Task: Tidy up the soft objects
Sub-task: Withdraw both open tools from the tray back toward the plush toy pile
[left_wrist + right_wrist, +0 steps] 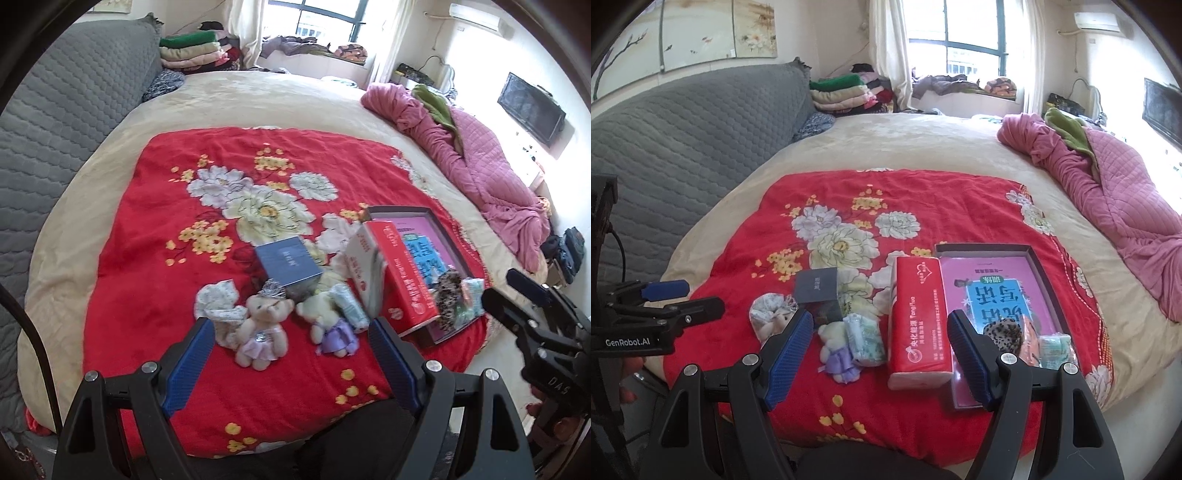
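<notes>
Between your left gripper's (291, 363) blue pads, which stand wide apart and hold nothing, sits the pink-dressed bear (260, 330), and the white bear in the purple dress (330, 325) lies just beside it. Your right gripper (881, 358) is equally spread and empty, framing that same white bear, the tissue pouch (866, 339) touching it, and the red tissue pack (918, 325). Crowding is your risk: close on 1 bear and you may catch its neighbour or the floral cloth pouch (218, 306) against it. The tissue pack leans on the tray's (1039, 266) rim, so a nudge could tip it. The red blanket (177, 206) is plush; dip too low and you will pinch fabric.
</notes>
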`<state>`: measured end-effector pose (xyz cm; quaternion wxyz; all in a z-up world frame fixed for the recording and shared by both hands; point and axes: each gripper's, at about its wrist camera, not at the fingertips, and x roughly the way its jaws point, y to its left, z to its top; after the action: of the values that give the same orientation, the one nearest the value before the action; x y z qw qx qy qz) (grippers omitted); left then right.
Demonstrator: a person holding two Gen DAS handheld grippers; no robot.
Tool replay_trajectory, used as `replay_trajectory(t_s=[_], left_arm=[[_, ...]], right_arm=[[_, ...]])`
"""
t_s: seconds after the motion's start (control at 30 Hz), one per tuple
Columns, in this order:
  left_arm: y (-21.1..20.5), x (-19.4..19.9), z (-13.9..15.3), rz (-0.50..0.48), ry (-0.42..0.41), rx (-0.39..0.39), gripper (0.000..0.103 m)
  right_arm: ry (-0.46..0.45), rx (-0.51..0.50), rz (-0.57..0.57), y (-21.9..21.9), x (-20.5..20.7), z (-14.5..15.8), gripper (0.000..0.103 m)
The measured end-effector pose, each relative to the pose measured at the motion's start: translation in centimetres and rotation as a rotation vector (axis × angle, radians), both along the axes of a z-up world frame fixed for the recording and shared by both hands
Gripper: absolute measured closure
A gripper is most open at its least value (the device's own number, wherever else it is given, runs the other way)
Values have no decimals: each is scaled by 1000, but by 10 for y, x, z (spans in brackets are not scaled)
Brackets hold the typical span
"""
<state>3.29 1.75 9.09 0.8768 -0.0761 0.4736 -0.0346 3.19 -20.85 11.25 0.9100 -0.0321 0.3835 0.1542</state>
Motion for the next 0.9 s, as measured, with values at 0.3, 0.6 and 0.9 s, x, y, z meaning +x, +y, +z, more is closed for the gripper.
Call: replay_trajectory(t_s=[0.3, 0.6, 0.9], left_arm=[[34, -7, -32, 56, 65, -18, 18], [54, -18, -53, 88, 104, -23, 18], [55, -21, -72, 88, 144, -45, 18]], right_arm=[[45, -44, 43, 22, 3, -22, 27], [86, -77, 90, 42, 3, -45, 27], [114, -99, 113, 51, 1, -60, 27]])
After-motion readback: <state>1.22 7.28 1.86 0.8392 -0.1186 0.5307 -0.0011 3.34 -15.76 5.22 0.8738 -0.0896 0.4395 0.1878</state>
